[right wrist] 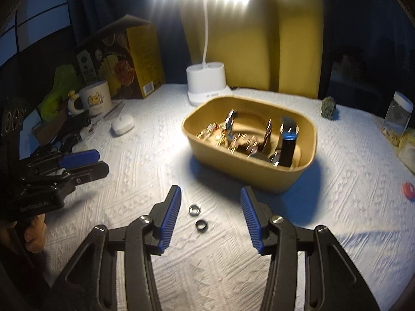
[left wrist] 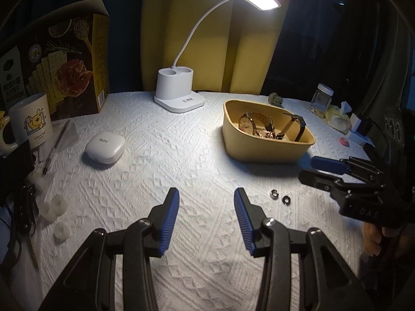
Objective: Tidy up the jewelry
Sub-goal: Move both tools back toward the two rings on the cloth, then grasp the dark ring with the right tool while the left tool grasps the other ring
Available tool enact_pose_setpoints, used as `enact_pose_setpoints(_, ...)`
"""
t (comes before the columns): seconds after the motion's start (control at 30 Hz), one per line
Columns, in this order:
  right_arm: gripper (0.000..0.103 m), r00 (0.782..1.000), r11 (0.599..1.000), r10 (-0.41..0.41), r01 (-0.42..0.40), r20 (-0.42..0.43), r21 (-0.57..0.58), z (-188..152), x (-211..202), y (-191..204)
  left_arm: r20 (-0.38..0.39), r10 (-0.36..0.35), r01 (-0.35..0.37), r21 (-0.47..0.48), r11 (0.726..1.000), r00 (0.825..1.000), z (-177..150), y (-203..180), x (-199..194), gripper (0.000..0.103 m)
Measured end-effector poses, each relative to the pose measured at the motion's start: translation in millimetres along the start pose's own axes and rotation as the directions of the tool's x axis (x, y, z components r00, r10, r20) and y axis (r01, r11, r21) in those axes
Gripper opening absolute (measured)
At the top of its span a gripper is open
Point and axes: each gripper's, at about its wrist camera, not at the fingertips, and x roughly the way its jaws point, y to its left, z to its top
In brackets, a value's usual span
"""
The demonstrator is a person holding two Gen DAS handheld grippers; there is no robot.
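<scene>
While your right gripper [right wrist: 210,198] hangs spread, two rings [right wrist: 198,217] lie on the cloth between its fingers (nearer the left one), the tub [right wrist: 249,178] just ahead. Your left gripper [left wrist: 206,200] is spread too, rings off its right.

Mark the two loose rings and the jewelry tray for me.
Near ring [right wrist: 201,225]: right wrist view, on its dark band.
Far ring [right wrist: 194,210]: right wrist view, on its silvery band.
Jewelry tray [right wrist: 249,173]: right wrist view, on its front outer wall.
</scene>
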Motion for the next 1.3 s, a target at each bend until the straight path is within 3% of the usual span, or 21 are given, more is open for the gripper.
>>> enact_pose_setpoints(0.6, 0.045, 0.994, 1.000, -0.005, 0.003, -0.112, -0.017, -23.2, 32.4, 7.5, -0.018, 0.009, -0.009, -0.022, 1.000, 1.000, -13.4, 6.2, 5.5, 0.043)
enact_pose_setpoints(0.67, 0.043, 0.994, 0.999, -0.019, 0.015, -0.111, -0.030, -23.6, 33.5, 9.8, -0.020, 0.006, -0.006, -0.025, 1.000, 1.000, -14.1, 7.1, 6.6, 0.043)
enact_pose_setpoints(0.8, 0.026, 0.992, 0.997, -0.054, 0.048, -0.112, -0.057, -22.6, 34.7, 11.5, -0.021, 0.004, -0.005, -0.028, 1.000, 1.000, -15.4, 8.7, 9.2, 0.043)
enact_pose_setpoints(1.0, 0.012, 0.991, 0.995, -0.076, 0.069, -0.109, -0.069, -21.8, 34.3, 10.5, -0.029, 0.002, -0.003, -0.026, 1.000, 1.000, -15.6, 8.0, 12.3, 0.043)
enact_pose_setpoints(1.3, 0.012, 0.993, 0.997, -0.056, 0.051, -0.100, -0.052, -22.8, 30.3, 5.9, -0.048, 0.012, -0.013, -0.012, 1.000, 0.999, -15.3, 1.8, 17.5, 0.043)
